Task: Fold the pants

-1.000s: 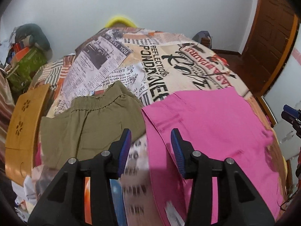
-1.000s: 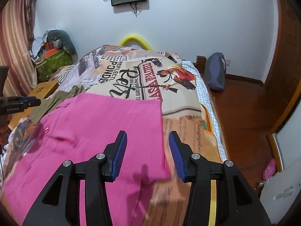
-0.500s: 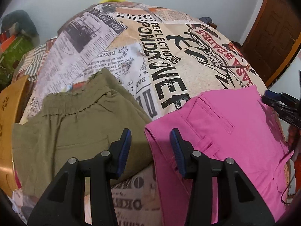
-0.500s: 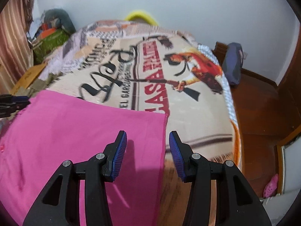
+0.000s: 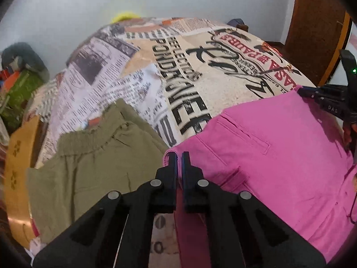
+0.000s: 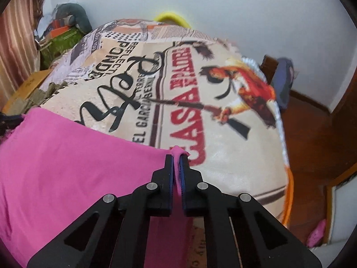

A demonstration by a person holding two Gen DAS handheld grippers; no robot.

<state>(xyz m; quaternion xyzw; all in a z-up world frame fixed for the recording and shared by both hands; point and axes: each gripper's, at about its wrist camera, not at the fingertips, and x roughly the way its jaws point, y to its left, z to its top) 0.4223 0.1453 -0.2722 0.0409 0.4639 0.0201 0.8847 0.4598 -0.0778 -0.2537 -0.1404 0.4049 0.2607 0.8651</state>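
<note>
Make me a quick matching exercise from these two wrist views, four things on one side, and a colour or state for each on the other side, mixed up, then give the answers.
Things:
1. left gripper
2. right gripper
3. olive pants
4. yellow hoop

States:
A. lies untouched beside the pink pants
B. shut on the pink pants' waistband corner
C. peeks over the far end of the bed
D. shut on the pink pants' far hem corner

Pairs: 1-B, 2-D, 3-A, 4-C
</note>
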